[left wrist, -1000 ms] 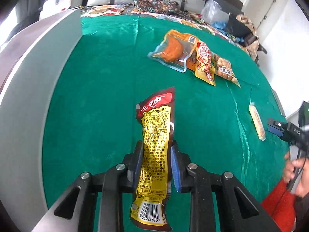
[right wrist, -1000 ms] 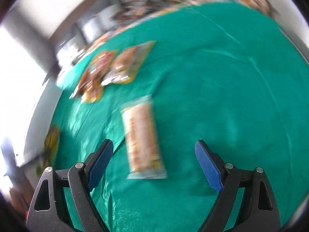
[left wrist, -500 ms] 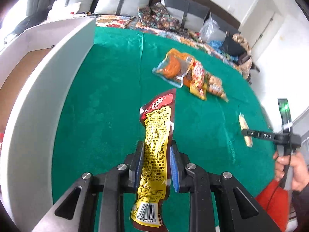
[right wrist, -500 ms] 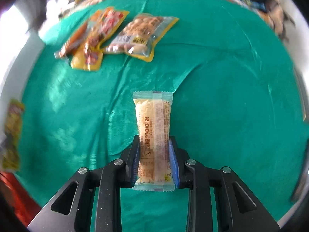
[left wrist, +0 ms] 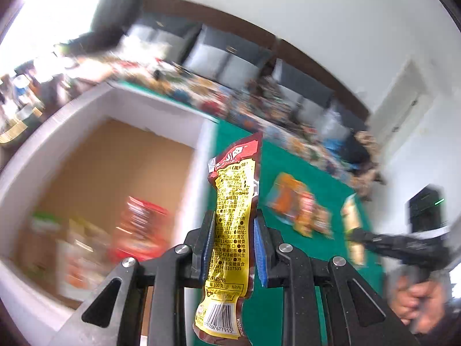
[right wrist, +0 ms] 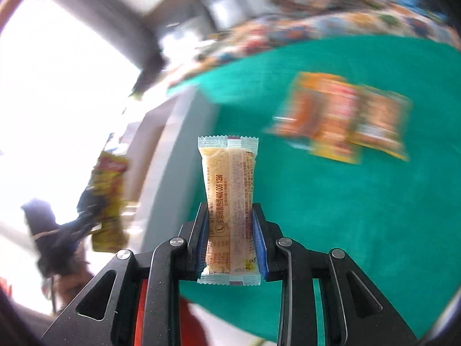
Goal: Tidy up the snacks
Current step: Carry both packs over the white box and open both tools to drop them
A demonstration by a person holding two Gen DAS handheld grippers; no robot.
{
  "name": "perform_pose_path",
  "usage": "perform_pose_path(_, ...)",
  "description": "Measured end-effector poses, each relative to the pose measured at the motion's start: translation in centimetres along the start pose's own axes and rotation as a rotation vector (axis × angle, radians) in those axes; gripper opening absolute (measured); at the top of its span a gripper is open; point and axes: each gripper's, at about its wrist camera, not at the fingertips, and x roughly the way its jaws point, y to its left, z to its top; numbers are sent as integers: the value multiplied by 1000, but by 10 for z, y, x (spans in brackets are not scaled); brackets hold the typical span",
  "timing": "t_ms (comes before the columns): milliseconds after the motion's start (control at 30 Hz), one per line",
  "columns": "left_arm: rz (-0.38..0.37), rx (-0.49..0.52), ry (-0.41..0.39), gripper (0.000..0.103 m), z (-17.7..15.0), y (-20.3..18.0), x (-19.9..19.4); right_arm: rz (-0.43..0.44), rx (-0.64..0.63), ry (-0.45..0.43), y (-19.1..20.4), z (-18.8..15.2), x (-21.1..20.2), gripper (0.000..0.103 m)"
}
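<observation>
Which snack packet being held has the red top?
The long yellow packet in the left gripper has the red top. The packet in the right gripper is pale, see-through, with a beige bar inside.

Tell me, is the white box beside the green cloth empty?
No, the white box already holds several blurred snack packs on its brown floor.

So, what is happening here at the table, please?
A person is sorting snacks with a handheld claw in each hand. The left claw is shut on a yellow and red snack pouch, held up beside a white box that already contains some packets. The right claw is shut on a pale wrapped snack bar. More snack packets lie on the green tablecloth.
</observation>
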Motion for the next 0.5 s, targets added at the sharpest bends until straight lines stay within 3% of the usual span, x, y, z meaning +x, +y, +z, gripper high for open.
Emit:
perform_pose_path(100,101,4,-3,25,11,35,-8,118,-71,37,73,11,35,29)
perform_pose_path(200,228,12,18,27,10,71,-7,161,-144,58,136,16,81,30)
perform_pose_path(267,315,7,40,31,1,89,-1,184,-140,72,157,15,105,34)
perform_pose_path(333,365,-21,73,64,-13,109,7,167,-128,83,169,14,127,52)
perform_pose_path(367,378,-34,79,91,-20,114,9,152,-130,91,172,14,136,75)
perform_pose_path(400,392,-45,74,97,-25,118,11,132,-133,87,172,12,139,76)
perform_pose_path(500,393,-70,58,97,-37,120,11,44,-183,22,155,8,121,76)
